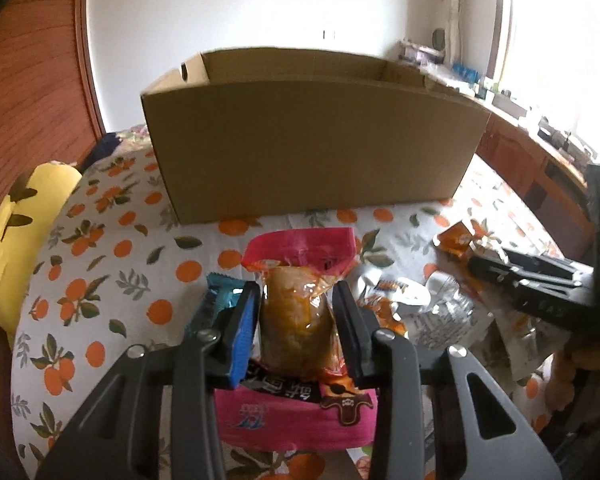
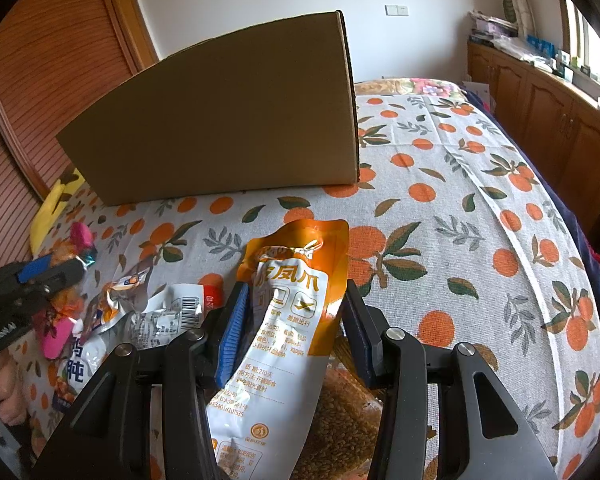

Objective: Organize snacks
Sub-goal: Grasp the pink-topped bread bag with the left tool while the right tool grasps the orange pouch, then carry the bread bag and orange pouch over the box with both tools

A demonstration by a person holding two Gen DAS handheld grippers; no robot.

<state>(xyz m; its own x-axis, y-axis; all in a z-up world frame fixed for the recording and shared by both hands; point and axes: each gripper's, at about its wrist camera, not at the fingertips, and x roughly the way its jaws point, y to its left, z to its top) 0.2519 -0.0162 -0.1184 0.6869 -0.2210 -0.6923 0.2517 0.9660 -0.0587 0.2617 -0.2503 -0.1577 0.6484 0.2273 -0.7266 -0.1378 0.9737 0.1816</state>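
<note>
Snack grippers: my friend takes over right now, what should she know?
Left gripper: shut on a clear pouch with brown food and a pink-red top.
Right gripper: shut on an orange-and-white foil snack bag.
Brown cardboard box stands open behind them on the orange-print cloth; its inside is hidden.
Done: both packs gripped.
Left: box them, then the loose packets between the grippers.
</note>
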